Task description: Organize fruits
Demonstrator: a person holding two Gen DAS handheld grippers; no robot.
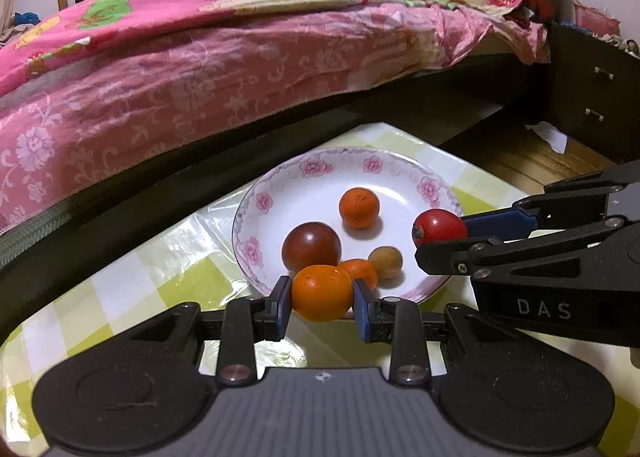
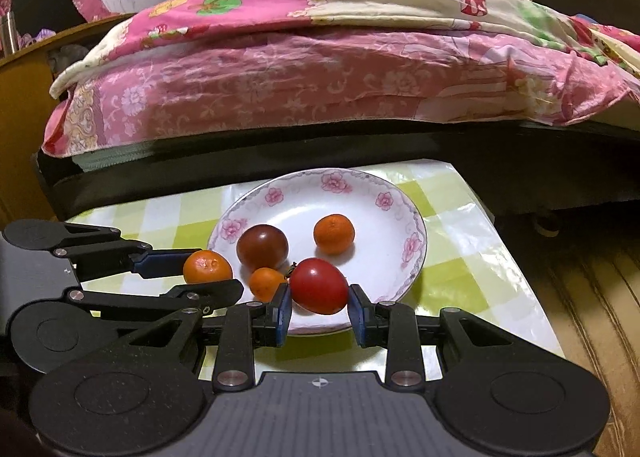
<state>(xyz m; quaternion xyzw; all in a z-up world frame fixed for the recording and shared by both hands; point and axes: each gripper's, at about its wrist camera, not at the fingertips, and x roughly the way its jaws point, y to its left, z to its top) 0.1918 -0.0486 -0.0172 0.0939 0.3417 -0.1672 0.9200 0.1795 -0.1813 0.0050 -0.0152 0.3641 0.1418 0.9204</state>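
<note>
A white plate with pink flowers sits on the checked table; it also shows in the right wrist view. On it lie a dark red tomato, a small orange, another small orange and a small brown fruit. My left gripper is shut on an orange at the plate's near rim. My right gripper is shut on a red tomato over the plate's near edge; that tomato also shows in the left wrist view.
The small table has a green and white checked cover and stands against a bed with pink covers. A dark nightstand is at the right. Wooden floor lies to the right of the table.
</note>
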